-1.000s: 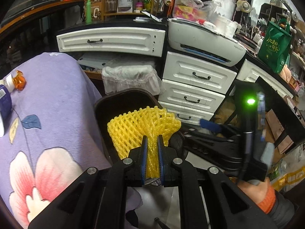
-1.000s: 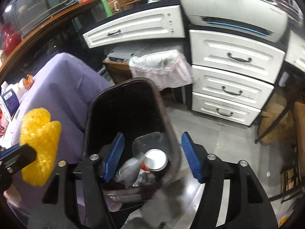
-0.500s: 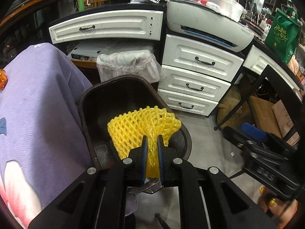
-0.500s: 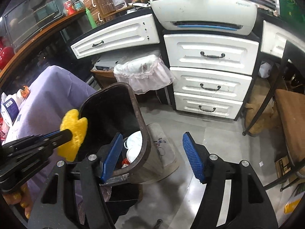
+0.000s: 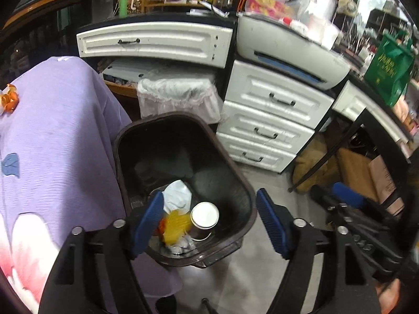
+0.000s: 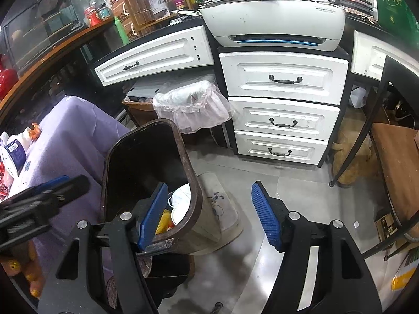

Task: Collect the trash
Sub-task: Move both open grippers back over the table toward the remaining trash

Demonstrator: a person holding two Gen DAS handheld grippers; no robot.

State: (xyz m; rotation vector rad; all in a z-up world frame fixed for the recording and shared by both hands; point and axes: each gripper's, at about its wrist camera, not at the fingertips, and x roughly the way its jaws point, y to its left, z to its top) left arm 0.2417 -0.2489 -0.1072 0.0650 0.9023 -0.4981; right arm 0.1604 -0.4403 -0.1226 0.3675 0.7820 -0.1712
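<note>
Your left hand-held gripper (image 5: 209, 222) had just been opening, and its blue-padded jaws stood spread wide above the dark brown plastic trash bin (image 5: 237, 172) with nothing between them. The yellow foam fruit net (image 5: 175, 226) lay down inside the bin, blurred, at about 7 o'clock from the round white-lidded can (image 5: 204, 214) and just beside it. A crumpled white paper (image 5: 178, 195) sat at 11 o'clock from the can, and more crumpled scraps lay beneath the net.

Your right hand-held gripper (image 6: 209, 214) was also spread, empty, hanging to the right of the bin; its left pad overlapped the bin's near rim in the right wrist view, while its right pad stood over the grey floor tiles (image 6: 301, 191). In that view the net showed only as a yellow patch (image 6: 163, 221) low in the bin, beside a white round thing whose nature you could not tell.

The bin stood against the lilac flowered cloth of the table (image 5: 57, 136), which lay at 9 o'clock from it. At 12 o'clock from the bin was a small basket lined with a pale frilly bag (image 5: 178, 99), and at 2 o'clock the white three-drawer cabinet (image 5: 269, 123) with a white printer (image 5: 288, 52) on top.
</note>
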